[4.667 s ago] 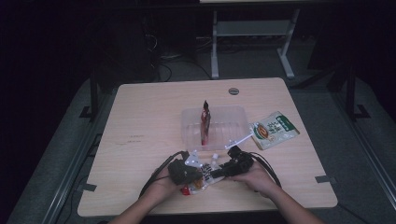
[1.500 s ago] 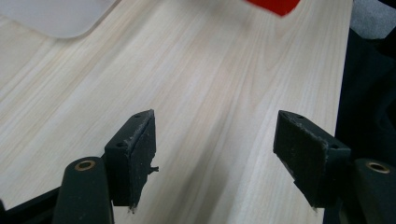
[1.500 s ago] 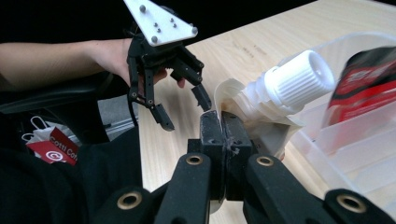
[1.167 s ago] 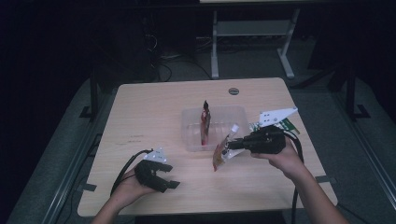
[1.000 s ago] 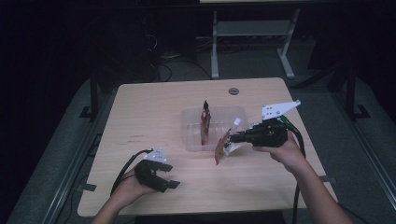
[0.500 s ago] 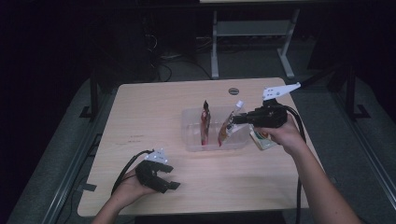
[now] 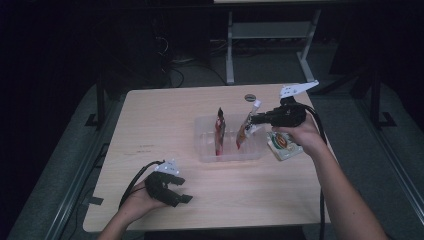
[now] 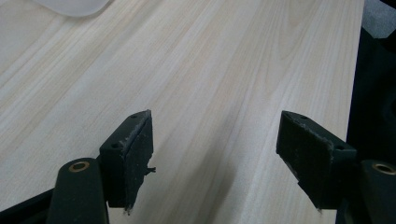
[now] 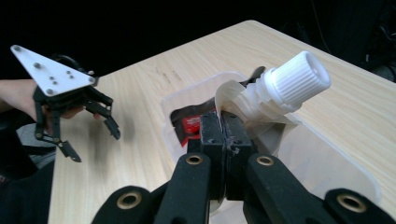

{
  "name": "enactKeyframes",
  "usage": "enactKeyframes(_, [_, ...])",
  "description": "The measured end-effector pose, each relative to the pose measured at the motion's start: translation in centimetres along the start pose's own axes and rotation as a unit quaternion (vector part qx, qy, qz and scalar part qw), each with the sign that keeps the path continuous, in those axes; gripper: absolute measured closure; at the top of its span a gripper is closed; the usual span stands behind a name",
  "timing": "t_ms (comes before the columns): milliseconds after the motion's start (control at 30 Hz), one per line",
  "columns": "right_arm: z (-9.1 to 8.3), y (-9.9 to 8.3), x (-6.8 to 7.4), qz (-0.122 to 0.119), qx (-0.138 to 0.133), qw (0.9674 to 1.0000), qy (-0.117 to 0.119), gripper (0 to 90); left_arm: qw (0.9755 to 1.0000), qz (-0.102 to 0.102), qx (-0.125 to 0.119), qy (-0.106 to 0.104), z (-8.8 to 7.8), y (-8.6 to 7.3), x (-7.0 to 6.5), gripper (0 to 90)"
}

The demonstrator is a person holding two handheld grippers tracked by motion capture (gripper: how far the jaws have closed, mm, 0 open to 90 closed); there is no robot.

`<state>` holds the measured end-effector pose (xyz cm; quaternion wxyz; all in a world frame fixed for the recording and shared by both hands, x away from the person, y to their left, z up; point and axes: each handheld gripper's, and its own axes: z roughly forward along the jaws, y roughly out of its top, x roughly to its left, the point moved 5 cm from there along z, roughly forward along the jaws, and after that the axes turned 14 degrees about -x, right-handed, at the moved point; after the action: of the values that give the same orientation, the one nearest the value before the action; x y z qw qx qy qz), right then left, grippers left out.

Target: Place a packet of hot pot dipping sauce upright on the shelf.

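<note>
Pouch (image 7: 243, 134) hangs upright by its top edge in the clamped right claw (image 7: 254, 119), ready for the bin (image 7: 206, 150); left claw (image 7: 176, 192) gapes empty.

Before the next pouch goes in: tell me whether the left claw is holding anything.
No, in the left gripper view the left claw stands wide open over the bare wooden table with nothing between its jaws.

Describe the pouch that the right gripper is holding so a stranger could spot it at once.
Start at the clear plastic bin in the middle of the wooden table. Above its right half hangs the spouted pouch, pinched near its top by the right gripper. Unlike the other red pouch standing in the bin, it has a white ribbed screw cap.
</note>
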<state>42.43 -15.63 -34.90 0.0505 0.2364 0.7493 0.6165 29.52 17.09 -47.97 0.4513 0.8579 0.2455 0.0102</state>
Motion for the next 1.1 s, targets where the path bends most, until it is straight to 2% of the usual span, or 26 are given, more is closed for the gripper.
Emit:
enactKeyframes(133, [-0.3, -0.1, -0.5, 0.002, -0.001, 1.0000, -0.005, 89.2, 1.0000, -0.006, -0.003, 0.000, 0.1, 0.0, -0.1, 27.0])
enactKeyframes(500, [-0.8, -0.2, -0.9, 0.007, -0.002, 1.0000, -0.006, 89.1, 1.0000, -0.003, 0.001, 0.000, 0.1, -0.1, -0.1, 27.0])
enactKeyframes(833, [0.7, -0.7, -0.7, 0.005, 0.012, 0.9999, 0.003, 89.0, 1.0000, -0.002, 0.003, -0.001, 0.1, -0.1, 0.0, 27.0])
enactKeyframes(1100, [1.6, -1.6, -1.3, 0.015, 0.013, 0.9998, -0.001, 88.9, 1.0000, -0.002, 0.003, -0.002, 0.1, -0.1, 0.0, 27.0])
